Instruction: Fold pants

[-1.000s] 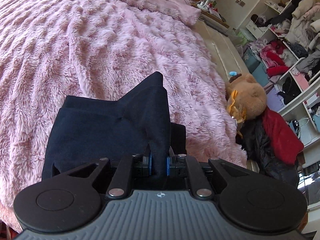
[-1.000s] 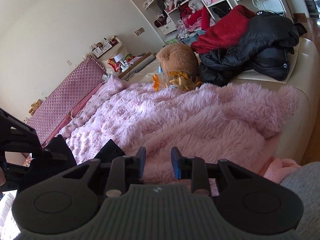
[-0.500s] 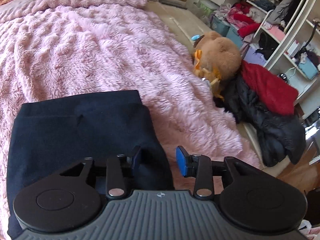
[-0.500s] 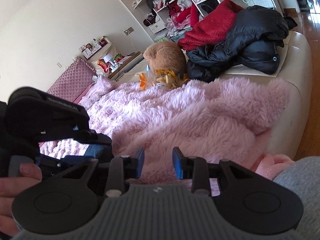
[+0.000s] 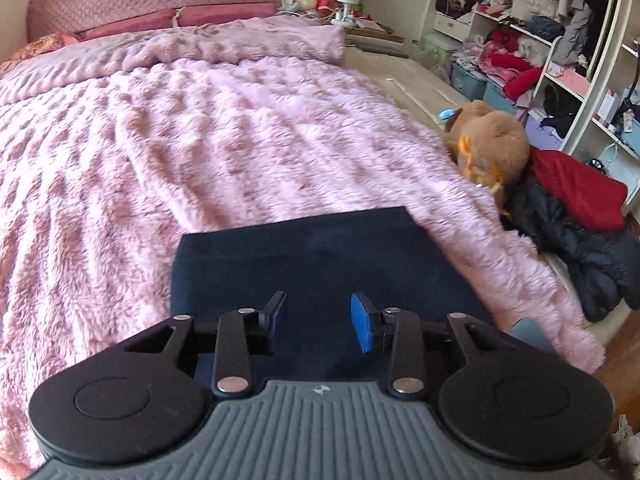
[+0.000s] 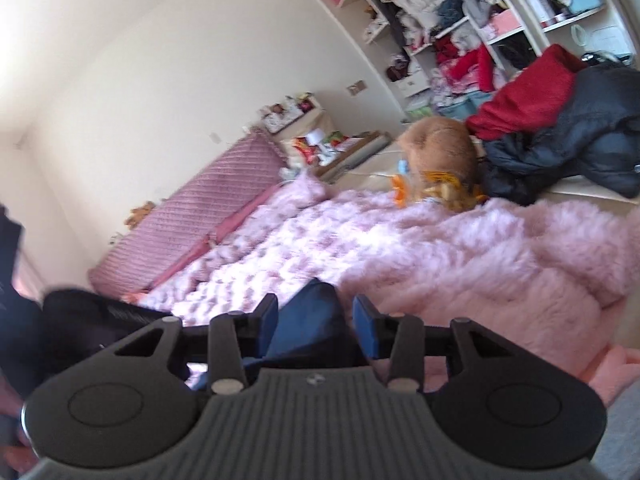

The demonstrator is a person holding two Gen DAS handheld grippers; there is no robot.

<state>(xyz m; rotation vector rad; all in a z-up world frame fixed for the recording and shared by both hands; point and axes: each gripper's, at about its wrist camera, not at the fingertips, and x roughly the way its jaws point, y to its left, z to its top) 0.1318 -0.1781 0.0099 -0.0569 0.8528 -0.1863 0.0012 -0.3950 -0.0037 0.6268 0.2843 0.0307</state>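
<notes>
Last fold looks laid — navy pants (image 5: 320, 256) flat on pink fleece blanket (image 5: 200, 152), left tool (image 5: 318, 318) parted and empty, right tool (image 6: 316, 320) just widening astride a navy corner — next, squaring edges.

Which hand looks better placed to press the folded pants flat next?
Probably the left: its tool hangs open directly above the folded navy pants, pointing down. The right tool, jaws just opening, only meets the pants' edge.

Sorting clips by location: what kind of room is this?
A lived-in bedroom, most likely: a bed with a pink fluffy blanket, a padded headboard, and open wardrobe shelves stuffed with clothes.
</notes>
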